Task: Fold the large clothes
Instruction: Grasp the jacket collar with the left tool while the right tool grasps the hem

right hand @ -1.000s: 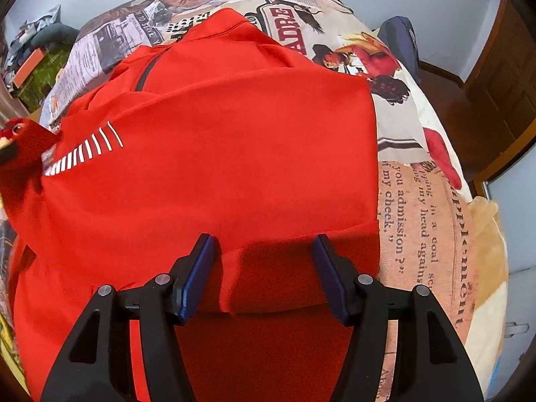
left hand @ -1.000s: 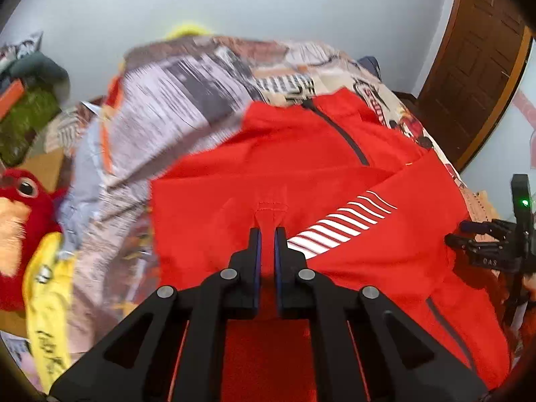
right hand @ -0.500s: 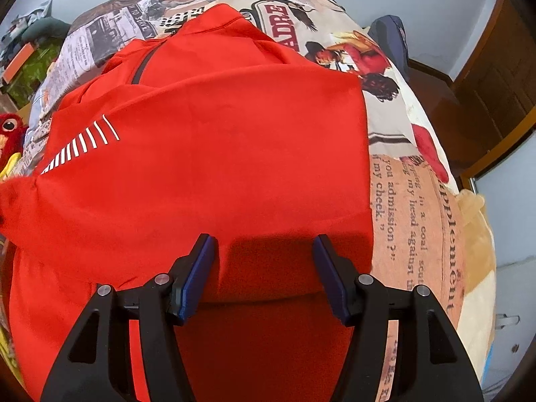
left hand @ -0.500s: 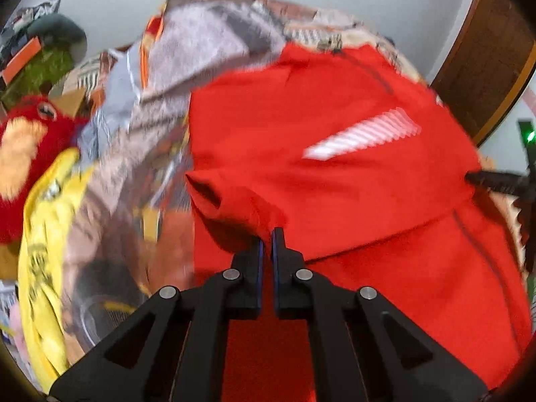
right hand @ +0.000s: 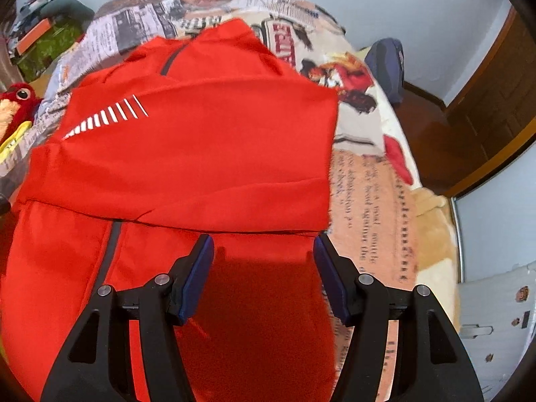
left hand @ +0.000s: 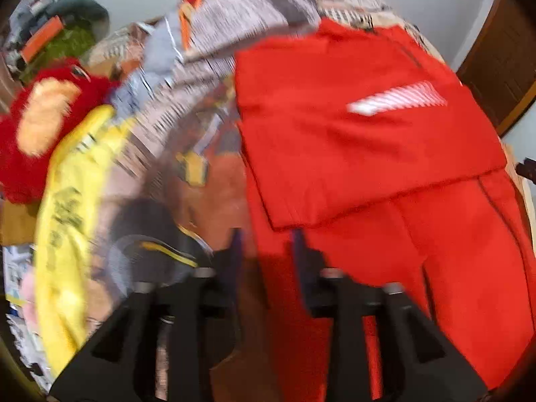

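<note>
1. The red jacket (right hand: pixel 187 154) lies flat on the bed cover (right hand: pixel 368 181) with the newspaper print. Its collar and zipper point away from me, its lower part comes toward the cameras. So the long axis runs from me to the far end of the bed.

2. A folded layer with the white stripes (right hand: pixel 107 119) lies across the upper half. Its free edge runs left to right, just ahead of both grippers.

3. In the right wrist view, the right gripper (right hand: pixel 264 261) stands over the lower part of the jacket, directly below this edge. Its jaws are spread wide and nothing is between the pads; they pinch no cloth.

4. In the left wrist view (this picture is blurred), the left gripper (left hand: pixel 264 251) is at the left border of the jacket, half over the red cloth and half over the bed cover. Its jaws have just been opening. I see red cloth behind the gap, but the pads do not press on it.

5. My judgement: the next fold goes along the long axis, lower part up toward the collar. Both hands are about equally near to the hem side; the left one has the corner closer.

6. Further out, a red plush toy (left hand: pixel 37 127) and a yellow cloth (left hand: pixel 67 201) lie at the left.
</note>
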The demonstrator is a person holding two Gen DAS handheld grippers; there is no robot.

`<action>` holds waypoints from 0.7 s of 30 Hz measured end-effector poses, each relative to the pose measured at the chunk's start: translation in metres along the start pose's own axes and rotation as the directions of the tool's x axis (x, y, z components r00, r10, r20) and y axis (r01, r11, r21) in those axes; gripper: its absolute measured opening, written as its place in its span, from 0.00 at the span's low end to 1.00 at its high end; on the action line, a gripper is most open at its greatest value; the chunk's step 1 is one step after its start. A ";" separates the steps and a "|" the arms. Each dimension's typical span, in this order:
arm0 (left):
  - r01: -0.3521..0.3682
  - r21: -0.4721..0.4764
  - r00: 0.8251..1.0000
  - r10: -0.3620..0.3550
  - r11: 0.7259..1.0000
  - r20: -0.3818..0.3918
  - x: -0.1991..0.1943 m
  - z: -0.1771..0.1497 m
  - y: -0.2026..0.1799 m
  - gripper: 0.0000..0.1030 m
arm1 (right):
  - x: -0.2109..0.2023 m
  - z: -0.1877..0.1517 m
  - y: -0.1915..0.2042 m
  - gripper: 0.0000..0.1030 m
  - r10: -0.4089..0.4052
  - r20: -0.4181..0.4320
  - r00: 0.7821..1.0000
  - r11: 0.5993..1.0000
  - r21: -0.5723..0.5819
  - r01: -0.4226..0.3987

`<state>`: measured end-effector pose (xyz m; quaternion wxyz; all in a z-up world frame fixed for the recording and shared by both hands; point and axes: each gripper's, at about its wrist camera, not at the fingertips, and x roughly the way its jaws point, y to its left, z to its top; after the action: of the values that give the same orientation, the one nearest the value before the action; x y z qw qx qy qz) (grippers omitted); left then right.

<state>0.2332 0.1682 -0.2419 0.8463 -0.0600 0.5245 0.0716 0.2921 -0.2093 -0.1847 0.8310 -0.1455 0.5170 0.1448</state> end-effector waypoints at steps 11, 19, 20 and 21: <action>-0.085 0.050 0.950 0.066 0.995 0.305 -0.083 0.090 -0.031 0.82 | -0.044 0.039 -0.011 0.63 -0.026 0.194 0.981 0.997 0.072 0.013; -0.038 0.122 0.923 -0.013 0.992 0.385 -0.078 0.149 -0.075 0.90 | -0.036 0.095 -0.010 0.64 -0.032 0.257 0.966 0.998 0.064 0.016; -0.024 0.130 0.925 -0.027 0.991 0.379 -0.070 0.159 -0.081 0.90 | -0.033 0.105 -0.009 0.65 -0.028 0.268 0.963 0.998 0.059 0.013; -0.014 0.136 0.927 -0.039 0.991 0.374 -0.064 0.167 -0.084 0.90 | -0.030 0.112 -0.008 0.66 -0.020 0.274 0.962 0.999 0.054 0.006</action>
<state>0.3675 0.1112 -0.1083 0.9336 0.0094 0.3560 0.0404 0.3742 -0.1758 -0.1099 0.8991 -0.1055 0.3996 0.1443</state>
